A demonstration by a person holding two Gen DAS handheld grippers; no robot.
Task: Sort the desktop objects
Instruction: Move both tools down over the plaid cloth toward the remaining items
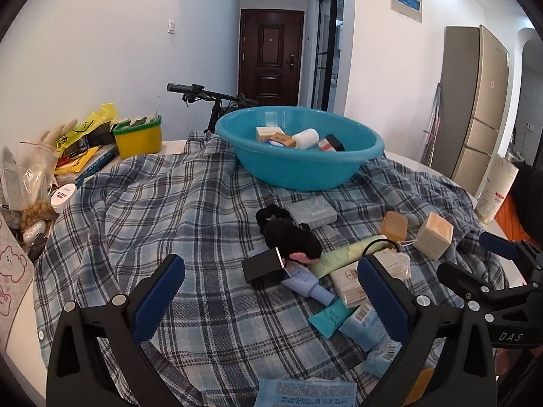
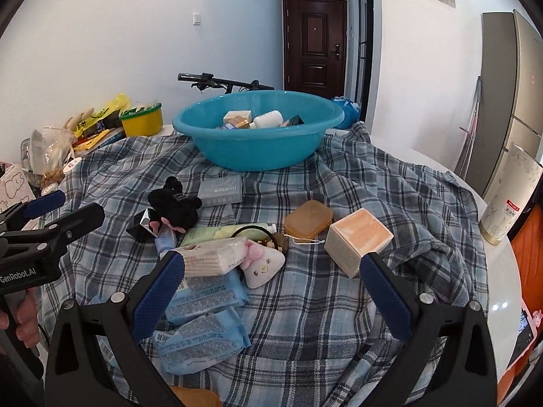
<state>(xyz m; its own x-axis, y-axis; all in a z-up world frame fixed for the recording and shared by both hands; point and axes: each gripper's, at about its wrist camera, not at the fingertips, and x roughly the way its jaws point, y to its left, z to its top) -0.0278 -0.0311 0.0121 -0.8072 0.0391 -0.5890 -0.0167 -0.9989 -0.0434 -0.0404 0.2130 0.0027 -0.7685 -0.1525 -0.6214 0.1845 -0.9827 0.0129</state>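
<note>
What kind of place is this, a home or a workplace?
Most likely a home, probably an apartment's dining or living area. A dark wooden entrance door ends a hallway, a tall fridge stands by the wall, and a bicycle handlebar shows behind the cloth-covered table.

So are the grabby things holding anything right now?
No. The left gripper and the right gripper both have their jaws wide open with nothing between them, above the pile on the checked cloth.
</note>
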